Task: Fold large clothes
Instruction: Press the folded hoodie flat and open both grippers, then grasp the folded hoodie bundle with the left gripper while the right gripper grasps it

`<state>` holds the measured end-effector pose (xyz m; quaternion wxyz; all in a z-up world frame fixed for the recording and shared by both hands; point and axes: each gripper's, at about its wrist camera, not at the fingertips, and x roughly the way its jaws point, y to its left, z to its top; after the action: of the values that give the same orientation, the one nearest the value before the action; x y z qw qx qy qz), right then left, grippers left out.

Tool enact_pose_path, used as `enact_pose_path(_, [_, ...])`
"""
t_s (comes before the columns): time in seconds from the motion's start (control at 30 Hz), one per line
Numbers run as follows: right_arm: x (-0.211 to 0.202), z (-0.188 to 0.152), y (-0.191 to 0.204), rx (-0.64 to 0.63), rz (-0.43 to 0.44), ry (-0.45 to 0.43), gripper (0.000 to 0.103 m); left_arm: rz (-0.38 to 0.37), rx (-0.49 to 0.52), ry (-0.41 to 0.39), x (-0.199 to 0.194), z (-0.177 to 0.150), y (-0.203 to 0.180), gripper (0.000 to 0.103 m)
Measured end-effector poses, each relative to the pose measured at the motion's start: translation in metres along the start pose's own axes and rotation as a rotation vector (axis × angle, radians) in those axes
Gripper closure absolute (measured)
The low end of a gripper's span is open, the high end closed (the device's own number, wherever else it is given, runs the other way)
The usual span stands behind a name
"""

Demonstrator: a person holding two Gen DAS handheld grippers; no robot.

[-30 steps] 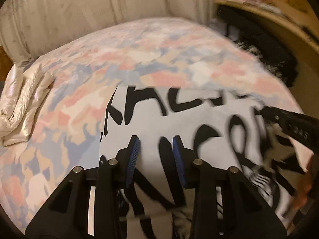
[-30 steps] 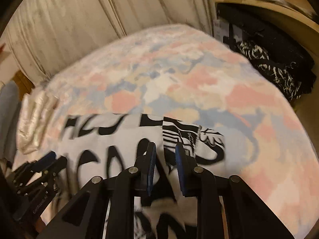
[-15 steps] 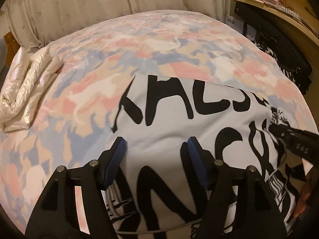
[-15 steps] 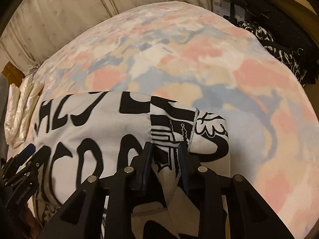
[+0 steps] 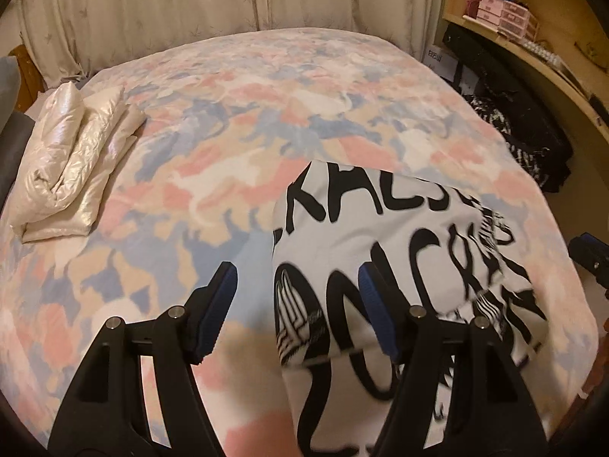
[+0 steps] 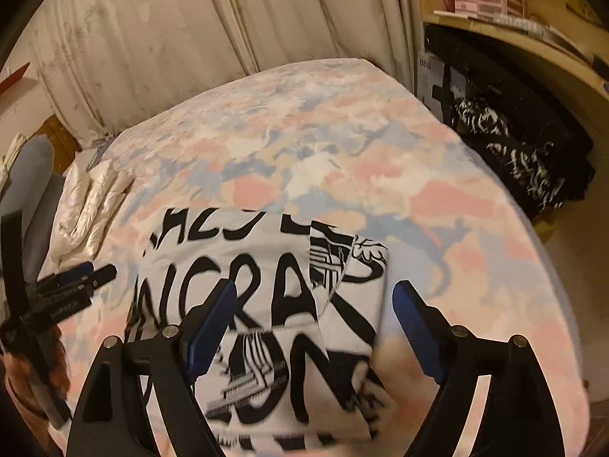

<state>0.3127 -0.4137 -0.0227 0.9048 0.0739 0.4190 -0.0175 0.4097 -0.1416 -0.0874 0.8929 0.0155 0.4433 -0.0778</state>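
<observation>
On the pastel patchwork bedspread (image 5: 266,122), taken as landmark, items left to right. Item one: cream puffer jacket (image 5: 72,160), folded, at the bedspread's left edge, well apart from the work. Item two: left gripper (image 5: 297,304), jaws spread wide after opening in the past second, nothing pressed between the pads; the garment's left edge lies below and between them, untouched as far as the view shows. Item three: white garment with bold black lettering (image 6: 259,293), the task's piece, folded into a compact rectangle on the near middle of the bedspread, a printed panel doubled over its right side. Item four: right gripper (image 6: 312,323), jaws likewise wide and only just opened in the last half second, the garment beneath them and free of the pads. Step in hand, by judgement: a fold has been laid and both tools have let go. Next move likely calls for a fresh pinch on one edge for a further fold, or a smoothing pass, keeping the doubled panel from slipping. Containers: black crate or bag (image 6: 525,152) off the bedspread's right edge, holding dark cloth with white pattern; pink drawer boxes (image 5: 502,9) on the wooden shelf (image 5: 563,72) above, contents not visible.
</observation>
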Motion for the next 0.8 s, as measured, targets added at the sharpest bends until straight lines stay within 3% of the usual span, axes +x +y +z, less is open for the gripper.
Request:
enact_pose_path(0.23, [-0.049, -0.032, 0.013, -0.025, -0.025, 0.022, 0.017, -0.057, -0.008, 0.008, -0.045, -0.026, 0.007, 0.04])
enact_pose_path(0.37, [-0.07, -0.054, 0.024, -0.043, -0.025, 0.036, 0.017, -0.081, 0.035, 0.015, -0.069, -0.042, 0.001, 0.039])
enact_pose_path(0.5, [-0.089, -0.068, 0.036, -0.072, -0.001, 0.037, 0.017, -0.098, 0.062, 0.018, -0.087, -0.054, -0.004, 0.03])
enact_pose_path(0.8, [-0.119, -0.073, 0.048, -0.145, 0.058, 0.079, 0.017, -0.171, 0.047, 0.084, -0.09, -0.062, -0.003, 0.024])
